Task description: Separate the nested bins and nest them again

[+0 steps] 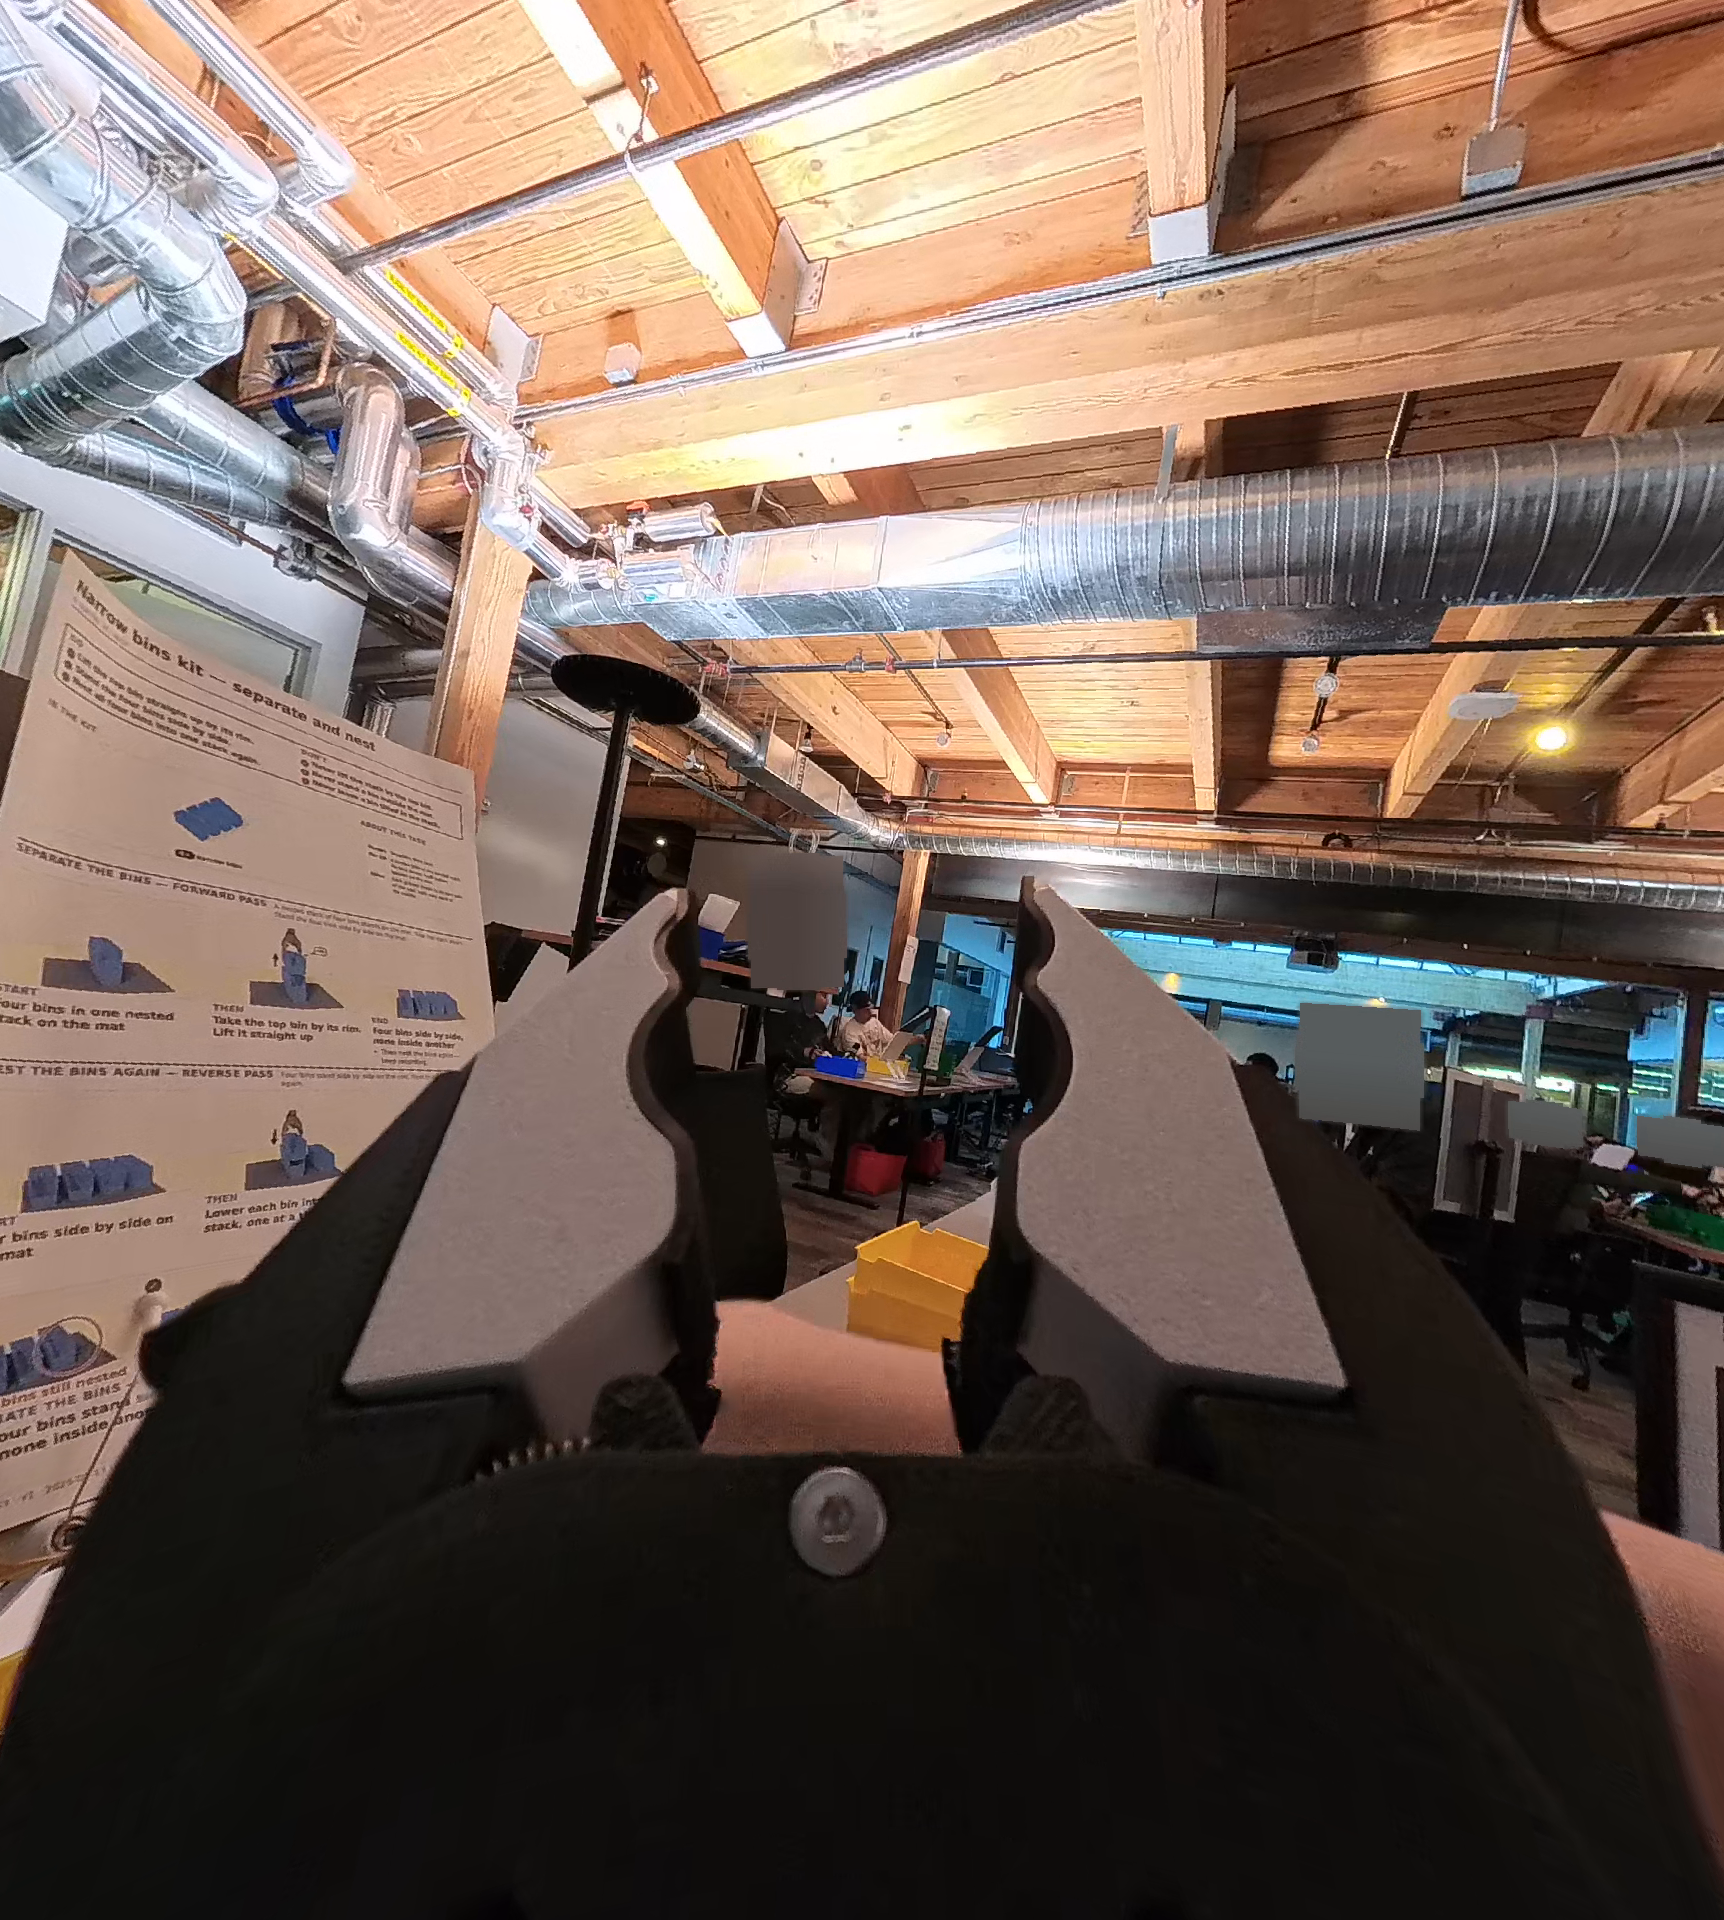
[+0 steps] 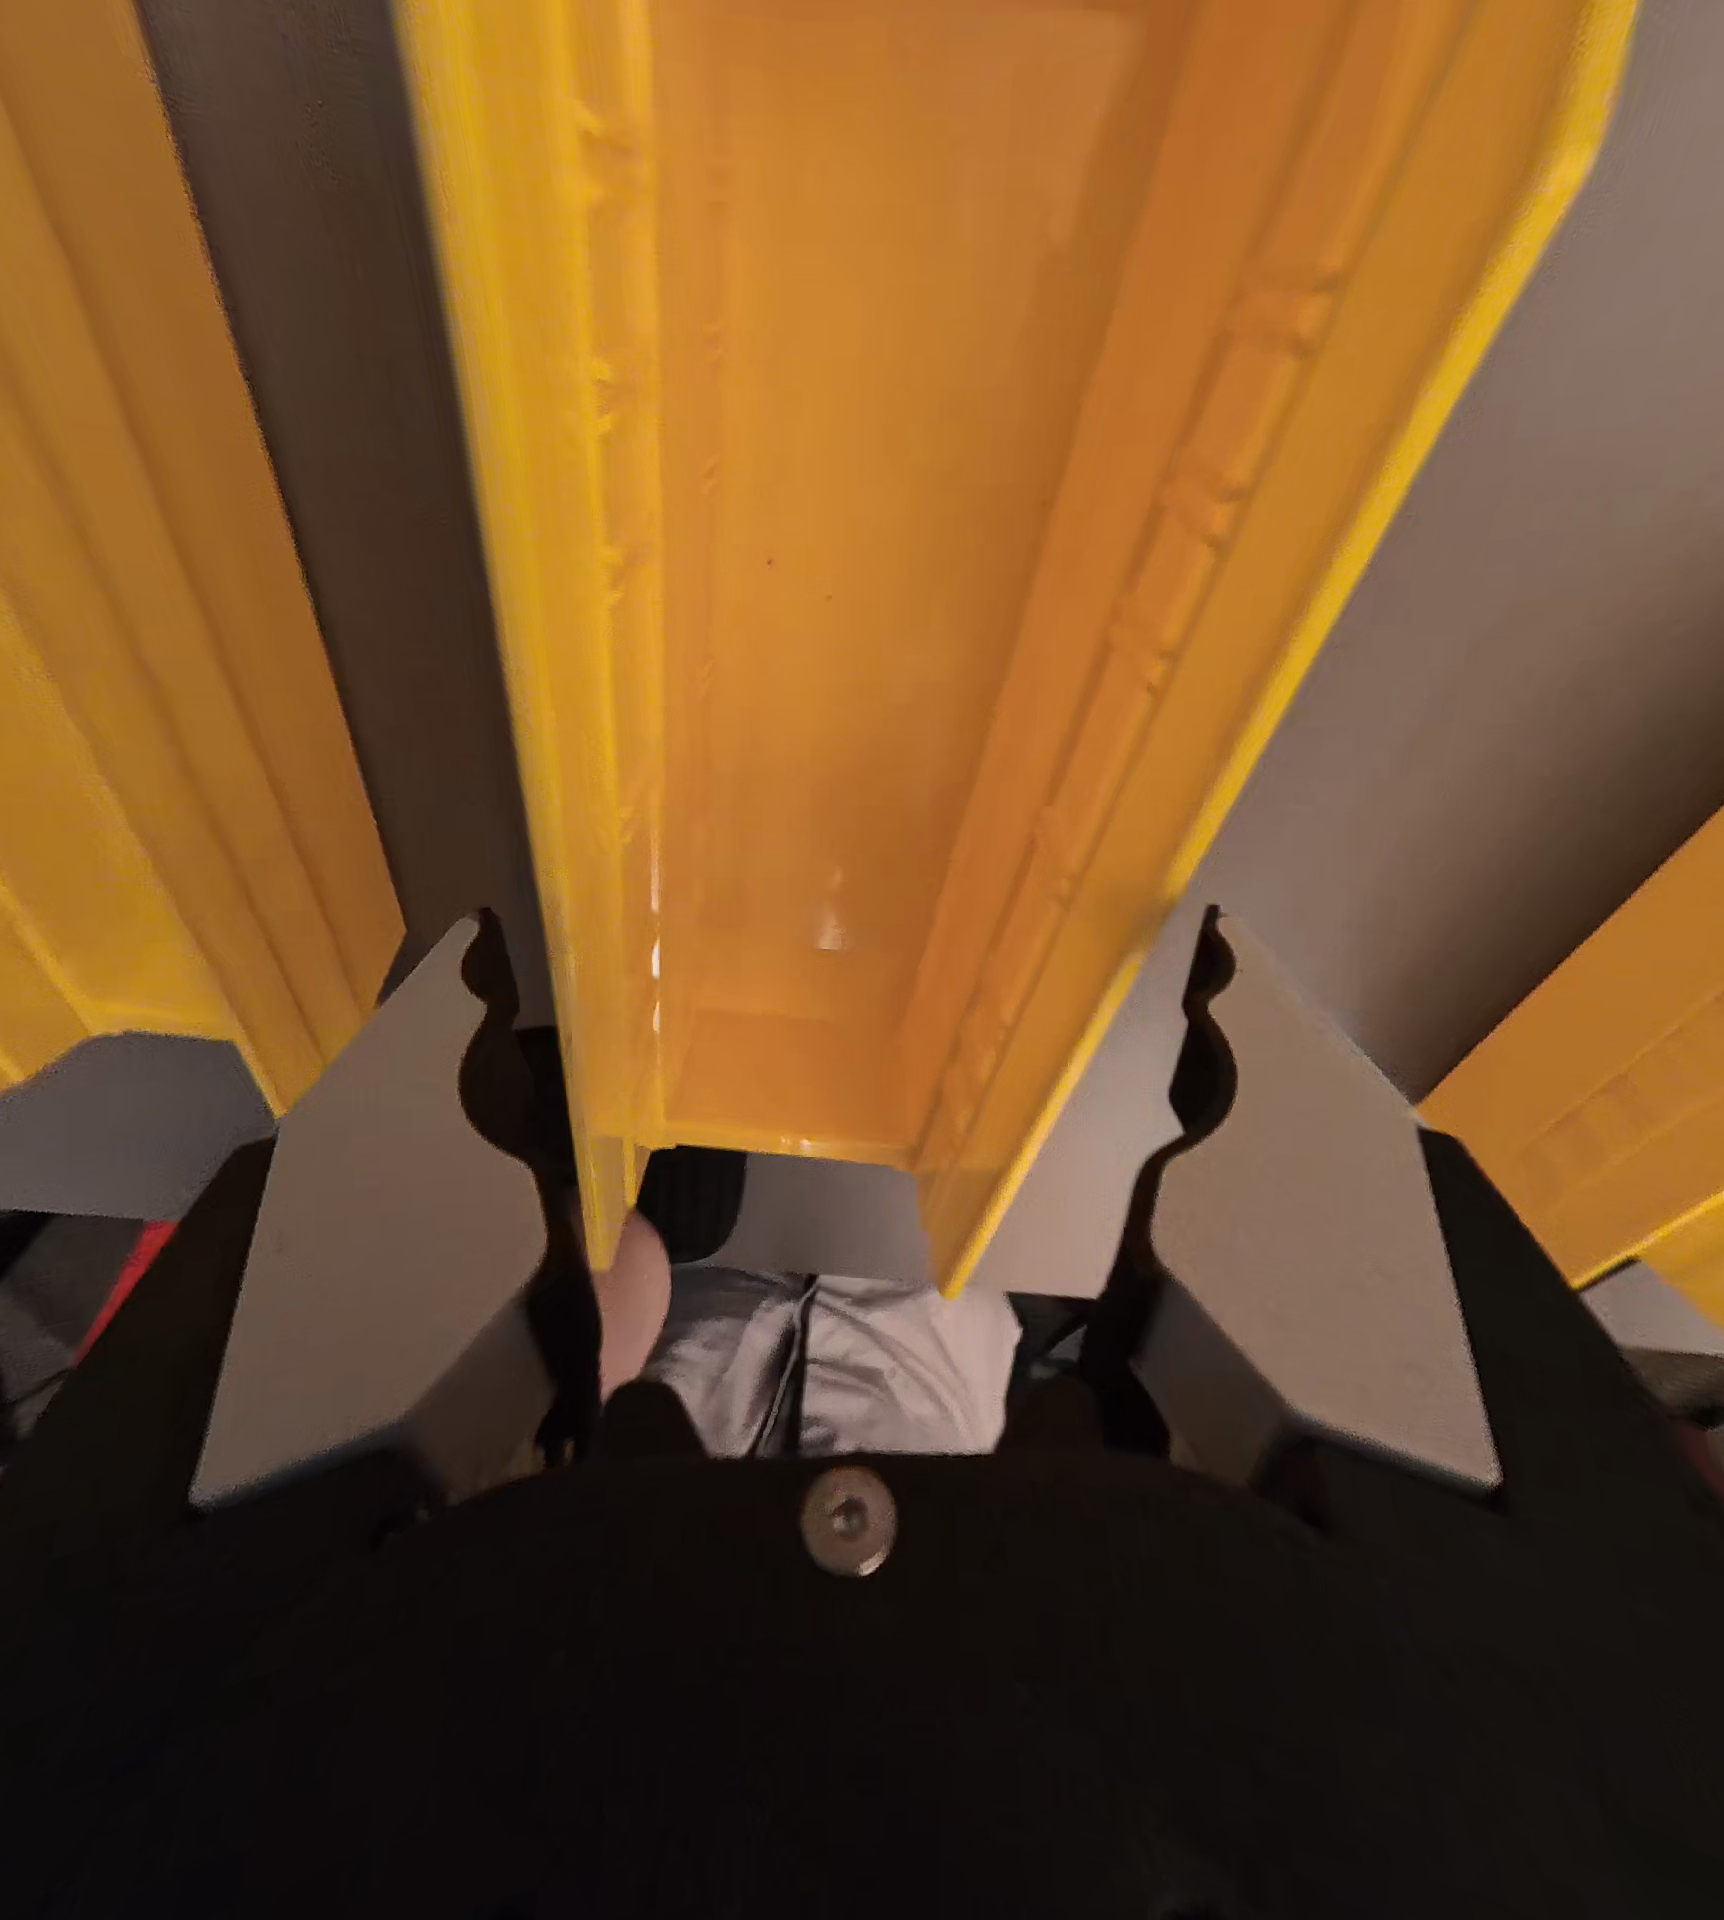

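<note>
Yellow bin [image 2: 837, 623] stands between the right gripper [image 2: 847, 935] fingers — spread, not pressing; next they must clamp. Left gripper [image 1: 853, 914] at 12 o'clock gapes empty.

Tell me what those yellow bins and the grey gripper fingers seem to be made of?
The yellow bin between the right gripper's open fingers looks like moulded plastic: uniform colour, glossy highlights on its floor, raised ribs along the walls. The grey fingers look like matte hard plastic, possibly printed, with a fine grainy surface; I cannot be sure.
</note>
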`<action>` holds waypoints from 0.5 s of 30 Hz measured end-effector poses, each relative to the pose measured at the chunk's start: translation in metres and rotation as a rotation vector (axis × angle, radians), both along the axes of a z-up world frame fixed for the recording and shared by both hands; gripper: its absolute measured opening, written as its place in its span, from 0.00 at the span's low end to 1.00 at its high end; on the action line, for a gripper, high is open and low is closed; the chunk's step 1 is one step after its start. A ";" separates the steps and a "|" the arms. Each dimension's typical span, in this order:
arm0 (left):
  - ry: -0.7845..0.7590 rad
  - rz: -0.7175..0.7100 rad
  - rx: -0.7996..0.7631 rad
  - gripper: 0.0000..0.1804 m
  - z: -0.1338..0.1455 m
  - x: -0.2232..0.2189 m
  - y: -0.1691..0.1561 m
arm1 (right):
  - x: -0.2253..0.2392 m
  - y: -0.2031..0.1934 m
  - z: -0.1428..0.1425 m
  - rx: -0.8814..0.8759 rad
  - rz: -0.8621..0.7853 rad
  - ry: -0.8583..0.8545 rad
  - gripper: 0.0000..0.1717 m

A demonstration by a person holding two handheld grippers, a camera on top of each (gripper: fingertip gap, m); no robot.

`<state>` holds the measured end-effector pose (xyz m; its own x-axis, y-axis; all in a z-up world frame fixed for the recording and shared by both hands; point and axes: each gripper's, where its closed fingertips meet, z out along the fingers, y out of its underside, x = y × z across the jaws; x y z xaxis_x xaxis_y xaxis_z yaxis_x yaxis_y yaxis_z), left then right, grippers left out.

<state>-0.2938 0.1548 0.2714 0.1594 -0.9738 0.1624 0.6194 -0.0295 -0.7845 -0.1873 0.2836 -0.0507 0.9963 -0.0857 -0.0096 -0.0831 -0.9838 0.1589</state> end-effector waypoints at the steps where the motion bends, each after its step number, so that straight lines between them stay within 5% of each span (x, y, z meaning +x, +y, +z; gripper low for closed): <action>1: -0.001 0.002 0.000 0.33 0.000 0.000 0.000 | 0.001 0.002 0.011 0.027 0.029 -0.003 0.75; 4: 0.002 0.002 0.003 0.33 0.000 0.000 -0.001 | 0.022 0.005 0.048 0.124 0.120 -0.058 0.75; 8: -0.007 0.000 0.004 0.33 0.001 -0.003 -0.002 | 0.125 0.004 0.078 0.251 0.113 -0.295 0.80; 11: -0.014 -0.004 0.006 0.33 0.002 -0.004 -0.003 | 0.211 -0.027 0.070 0.181 0.032 -0.393 0.88; 15: -0.017 -0.010 0.010 0.33 0.003 -0.004 -0.004 | 0.277 -0.065 0.034 0.162 -0.064 -0.292 0.88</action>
